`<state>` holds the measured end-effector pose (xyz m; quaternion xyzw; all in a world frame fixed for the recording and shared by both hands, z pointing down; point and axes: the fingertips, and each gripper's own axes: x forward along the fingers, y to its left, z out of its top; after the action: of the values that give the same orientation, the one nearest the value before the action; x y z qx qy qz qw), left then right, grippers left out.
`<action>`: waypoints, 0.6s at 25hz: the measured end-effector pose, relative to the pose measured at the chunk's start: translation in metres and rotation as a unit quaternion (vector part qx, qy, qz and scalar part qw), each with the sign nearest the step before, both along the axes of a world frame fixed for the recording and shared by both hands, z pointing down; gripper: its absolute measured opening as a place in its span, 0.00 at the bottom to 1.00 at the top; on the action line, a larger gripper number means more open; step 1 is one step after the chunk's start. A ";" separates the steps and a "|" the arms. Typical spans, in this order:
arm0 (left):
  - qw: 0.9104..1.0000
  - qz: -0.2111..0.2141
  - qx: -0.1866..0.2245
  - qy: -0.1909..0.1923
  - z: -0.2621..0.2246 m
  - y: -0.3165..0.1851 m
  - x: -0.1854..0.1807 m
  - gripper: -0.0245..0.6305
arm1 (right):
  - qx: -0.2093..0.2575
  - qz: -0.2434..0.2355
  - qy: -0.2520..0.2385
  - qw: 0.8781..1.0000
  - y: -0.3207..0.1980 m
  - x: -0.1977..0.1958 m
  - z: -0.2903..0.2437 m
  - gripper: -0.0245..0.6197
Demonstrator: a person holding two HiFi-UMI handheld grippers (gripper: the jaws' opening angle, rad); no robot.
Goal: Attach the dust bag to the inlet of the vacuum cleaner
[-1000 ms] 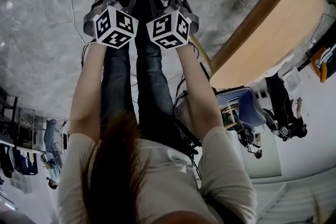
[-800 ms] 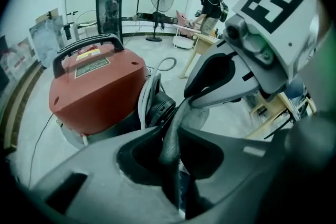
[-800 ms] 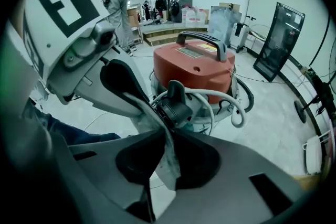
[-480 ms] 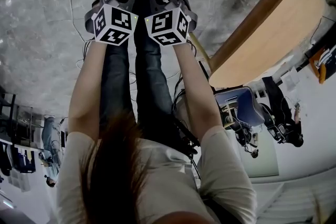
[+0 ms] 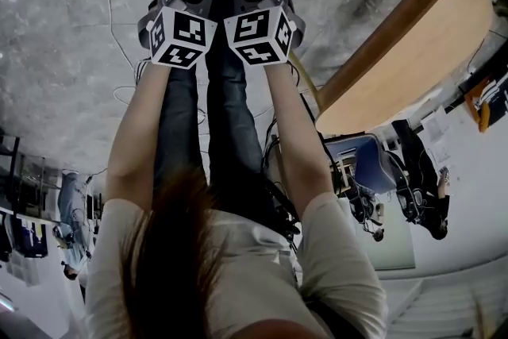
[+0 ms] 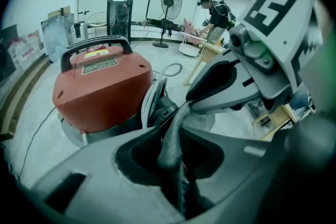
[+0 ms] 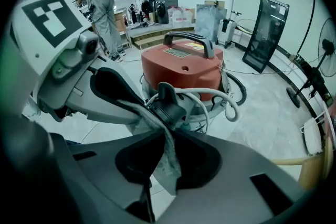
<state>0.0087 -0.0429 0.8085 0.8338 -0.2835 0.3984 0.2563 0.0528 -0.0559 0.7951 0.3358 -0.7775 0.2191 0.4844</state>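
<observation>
The marker cubes hide the dust bag (image 7: 168, 160) in the head view, and the red vacuum cleaner (image 7: 184, 65) is cut off there at 12 o'clock. The bag (limp grey textured cloth) runs lengthwise toward the dark inlet (image 7: 167, 109) at 12 o'clock. The left gripper (image 6: 173, 131) pinches it narrowly. The right gripper (image 7: 168, 132) grips it too, its jaws just easing apart.

The vacuum cleaner (image 6: 102, 89) has an orange-red body and a black handle (image 6: 94, 43). In front of it, the dust bag (image 7: 167, 160) is mottled pale grey. The floor (image 5: 63, 52) under it is marbled grey, and the desk (image 5: 413, 52) to its right is pale wood.
</observation>
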 end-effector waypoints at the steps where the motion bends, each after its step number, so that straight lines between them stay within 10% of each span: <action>1: 1.000 -0.004 0.001 0.000 0.000 0.000 0.000 0.18 | -0.001 -0.005 0.001 1.000 0.000 0.000 0.000 0.13; 15: 0.999 0.042 -0.030 0.015 0.000 -0.007 0.006 0.19 | 0.000 0.056 -0.010 0.998 0.001 0.008 -0.001 0.14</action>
<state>0.0152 -0.0496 0.8082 0.8429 -0.2318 0.4045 0.2685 0.0604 -0.0554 0.7943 0.3769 -0.7622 0.2489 0.4637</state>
